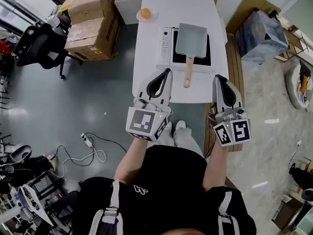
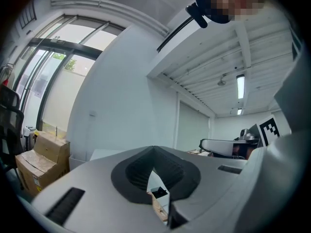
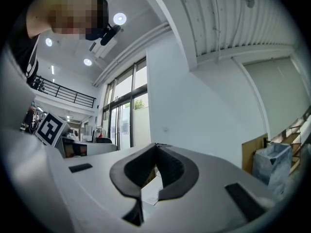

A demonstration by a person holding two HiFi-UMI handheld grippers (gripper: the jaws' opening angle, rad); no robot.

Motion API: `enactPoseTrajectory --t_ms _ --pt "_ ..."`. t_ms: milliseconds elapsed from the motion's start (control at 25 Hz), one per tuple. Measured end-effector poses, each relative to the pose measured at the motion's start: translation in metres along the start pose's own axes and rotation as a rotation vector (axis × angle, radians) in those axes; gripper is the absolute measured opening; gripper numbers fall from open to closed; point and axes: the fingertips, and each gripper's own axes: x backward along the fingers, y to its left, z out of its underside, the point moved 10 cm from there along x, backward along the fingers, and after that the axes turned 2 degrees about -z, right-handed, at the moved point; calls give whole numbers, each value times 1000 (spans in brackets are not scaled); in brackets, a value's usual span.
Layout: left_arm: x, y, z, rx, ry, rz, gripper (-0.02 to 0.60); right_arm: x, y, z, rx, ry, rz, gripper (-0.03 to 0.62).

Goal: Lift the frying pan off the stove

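A rectangular grey-blue frying pan (image 1: 191, 39) sits on a flat stove with a black top (image 1: 205, 57), on the white table (image 1: 151, 58). Its wooden handle (image 1: 188, 73) points toward me. My left gripper (image 1: 168, 71) is shut and empty over the table's near edge, left of the handle and apart from it. The right gripper (image 1: 218, 76) is shut and empty at the table's near right corner, right of the handle. In the left gripper view (image 2: 154, 148) and the right gripper view (image 3: 156, 145) the jaws meet at the tips, with only slivers of table showing through.
A small plate with a round orange thing (image 1: 145, 13) stands at the table's far left. Cardboard boxes (image 1: 93, 21) and a black office chair (image 1: 41, 43) are on the floor to the left. A grey bag (image 1: 261, 31) lies to the right. A cable (image 1: 90, 148) runs across the floor.
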Motion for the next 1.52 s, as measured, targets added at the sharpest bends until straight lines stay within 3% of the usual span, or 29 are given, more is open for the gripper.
enactPoseTrajectory --t_ms 560,880,1040,1240,1320,1520 --pt "-50 8 0 44 8 35 -3 -36 -37 -4 5 40 -40 6" --pt "-63 18 20 191 49 146 -3 -47 -48 14 -62 138 -68 6" --pt "-68 21 33 234 94 154 -3 -50 -53 25 -85 186 -87 6" --pt "-74 25 52 239 149 182 14 -60 -59 44 -142 271 -156 123" --pt "-78 27 63 223 194 202 129 -64 -62 55 -168 304 -164 127" --pt "-89 31 96 198 329 243 138 -71 -71 86 -270 379 -197 181"
